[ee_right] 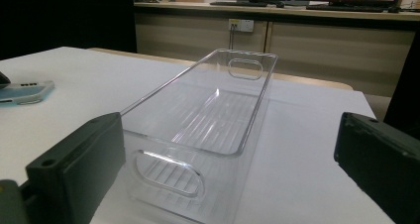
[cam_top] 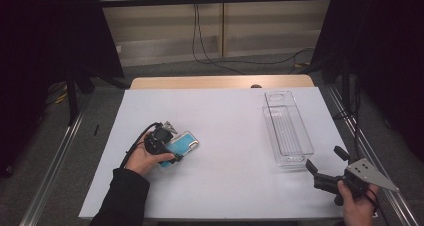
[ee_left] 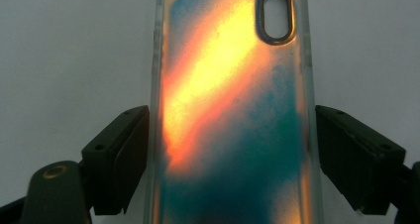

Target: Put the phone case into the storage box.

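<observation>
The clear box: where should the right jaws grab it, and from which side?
Best guess: the short end wall of the clear box facing the right gripper. It has an oval handle hole, and the open jaws already point at it. Come from that near end, one jaw inside the wall and one outside.

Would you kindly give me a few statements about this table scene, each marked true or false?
1. The left gripper has its fingers shut on the phone case. True.
2. The phone case lies inside the clear plastic bin. False: it is on the white table, well apart from the bin.
3. The right gripper is open, with nothing between its fingers. True.
4. The clear plastic bin holds several items. False: it is empty.
5. The phone case is plain black. False: it shows orange, yellow and teal.
</observation>
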Motion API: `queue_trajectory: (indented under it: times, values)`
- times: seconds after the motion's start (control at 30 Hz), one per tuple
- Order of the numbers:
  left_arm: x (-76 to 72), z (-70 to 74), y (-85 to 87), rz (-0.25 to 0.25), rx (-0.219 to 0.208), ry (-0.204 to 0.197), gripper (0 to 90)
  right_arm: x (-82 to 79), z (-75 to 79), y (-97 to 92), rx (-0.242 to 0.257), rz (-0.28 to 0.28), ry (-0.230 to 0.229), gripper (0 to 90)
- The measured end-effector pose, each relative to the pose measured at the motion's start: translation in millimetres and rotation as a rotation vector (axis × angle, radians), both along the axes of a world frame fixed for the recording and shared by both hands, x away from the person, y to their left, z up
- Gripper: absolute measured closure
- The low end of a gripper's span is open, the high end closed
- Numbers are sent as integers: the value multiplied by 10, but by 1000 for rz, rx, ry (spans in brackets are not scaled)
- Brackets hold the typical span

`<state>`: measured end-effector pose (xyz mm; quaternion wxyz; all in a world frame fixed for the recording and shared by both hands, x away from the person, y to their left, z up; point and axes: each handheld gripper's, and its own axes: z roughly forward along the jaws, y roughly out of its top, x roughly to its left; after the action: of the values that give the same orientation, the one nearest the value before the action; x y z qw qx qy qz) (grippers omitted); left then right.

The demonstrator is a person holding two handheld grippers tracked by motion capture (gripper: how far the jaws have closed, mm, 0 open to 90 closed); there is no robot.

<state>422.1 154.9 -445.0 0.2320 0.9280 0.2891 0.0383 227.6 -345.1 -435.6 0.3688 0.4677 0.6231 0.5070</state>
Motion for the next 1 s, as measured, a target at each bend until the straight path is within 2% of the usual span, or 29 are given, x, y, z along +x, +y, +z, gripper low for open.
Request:
queue_trajectory:
  times: [0.1, 0.37, 0.43, 0.47, 0.6, 0.7, 0.73, 1.0]
  values:
    - [-2, 9, 6, -12, 8, -1, 174, -2, 1, 0, 1, 1, -1, 0]
    - [-12, 12, 16, 18, -20, 12, 174, -2, 0, 1, 1, 0, 1, 0]
    - [1, 28, 29, 30, -7, -5, 174, -3, 0, 1, 1, 1, 1, 0]
    - [2, 27, 30, 34, -20, 5, 174, -4, 0, -1, 1, 0, 1, 0]
    - [-6, 59, 31, 59, -32, -19, 174, -5, 1, -2, 2, 0, 1, 0]
    - [-8, 96, 50, 70, -64, -27, 174, -6, 1, -5, 2, 0, 0, 0]
    - [-11, 103, 55, 79, -87, -25, 174, -6, 1, -5, 2, 0, 0, 0]
    - [-26, 171, 85, 123, -125, -64, 174, -7, 1, -4, 1, 0, 0, 0]
